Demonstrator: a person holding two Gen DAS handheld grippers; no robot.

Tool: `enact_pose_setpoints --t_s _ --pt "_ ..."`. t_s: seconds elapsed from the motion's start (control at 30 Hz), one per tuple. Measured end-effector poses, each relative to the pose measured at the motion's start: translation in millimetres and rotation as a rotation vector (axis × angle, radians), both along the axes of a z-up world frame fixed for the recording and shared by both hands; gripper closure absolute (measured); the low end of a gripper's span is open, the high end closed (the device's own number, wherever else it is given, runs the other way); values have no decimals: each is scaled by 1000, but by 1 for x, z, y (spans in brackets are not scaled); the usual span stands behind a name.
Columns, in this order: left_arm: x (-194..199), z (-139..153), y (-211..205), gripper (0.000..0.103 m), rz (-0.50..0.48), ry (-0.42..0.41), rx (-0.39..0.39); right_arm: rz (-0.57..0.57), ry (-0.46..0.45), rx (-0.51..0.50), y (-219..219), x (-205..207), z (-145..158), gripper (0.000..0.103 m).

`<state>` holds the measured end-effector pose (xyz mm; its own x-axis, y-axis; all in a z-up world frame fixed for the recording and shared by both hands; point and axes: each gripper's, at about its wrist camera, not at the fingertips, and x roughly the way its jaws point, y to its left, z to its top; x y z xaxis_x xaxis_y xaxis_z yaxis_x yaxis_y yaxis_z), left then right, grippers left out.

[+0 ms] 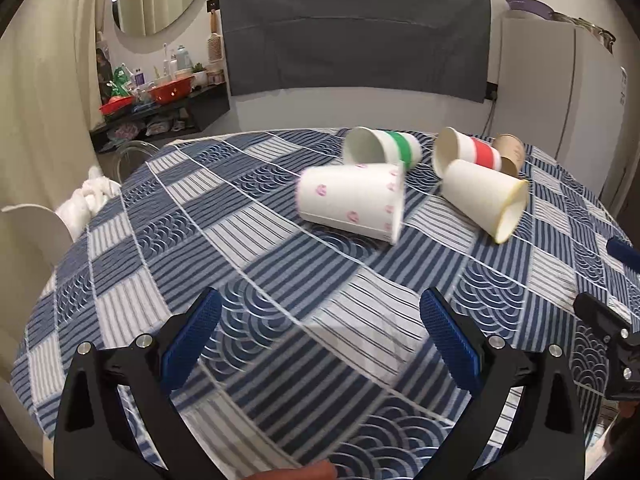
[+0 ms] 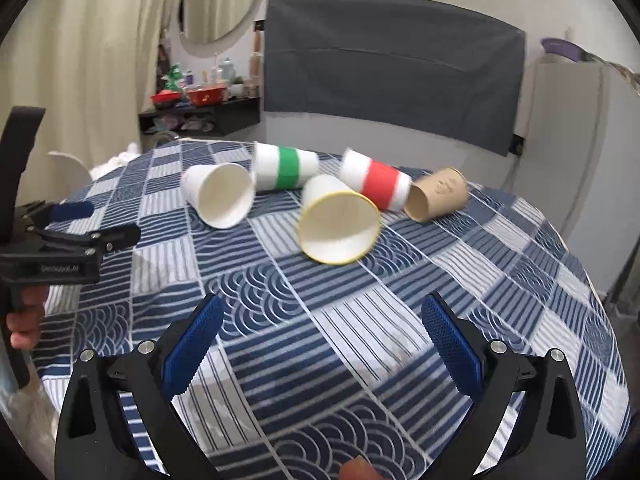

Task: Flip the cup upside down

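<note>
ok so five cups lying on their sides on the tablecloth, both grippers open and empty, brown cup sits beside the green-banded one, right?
Not quite: the right wrist view shows the brown cup beside the red-banded cup, not the green-banded cup. The rest holds.

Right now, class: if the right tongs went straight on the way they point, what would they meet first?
Probably the yellow-rimmed cup, lying on its side with its mouth toward the open right tongs; depth is uncertain.
</note>
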<state>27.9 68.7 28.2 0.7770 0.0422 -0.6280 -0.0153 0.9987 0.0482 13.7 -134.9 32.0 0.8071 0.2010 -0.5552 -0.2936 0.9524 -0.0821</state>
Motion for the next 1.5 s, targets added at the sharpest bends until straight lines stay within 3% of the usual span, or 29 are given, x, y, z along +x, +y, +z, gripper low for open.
enact_pose_setpoints --t_s 0.6,0.87,1.23,1.27,1.3,1.33,1.37,1.43,1.5 --pt "45 15 68 6 31 62 79 331 143 -54 89 78 16 8" --pt "59 5 82 6 3 98 26 399 174 -75 116 113 9 8" --pt "59 -8 93 6 -52 137 -66 442 204 -179 141 151 -17 9" --pt "59 -9 94 6 -49 135 -75 458 206 -187 142 150 -19 14" --pt "59 -10 95 6 -35 130 -85 472 204 -194 144 149 -20 28" --pt "58 -11 95 6 -27 128 -89 485 208 -201 146 148 -20 58" --pt "57 -11 96 6 -21 127 -94 498 210 -206 145 145 -20 69" --pt "56 -12 97 6 -21 129 -99 506 188 -227 142 136 -18 84" --pt "54 -12 97 6 -19 131 -103 523 182 -211 132 125 -15 85"
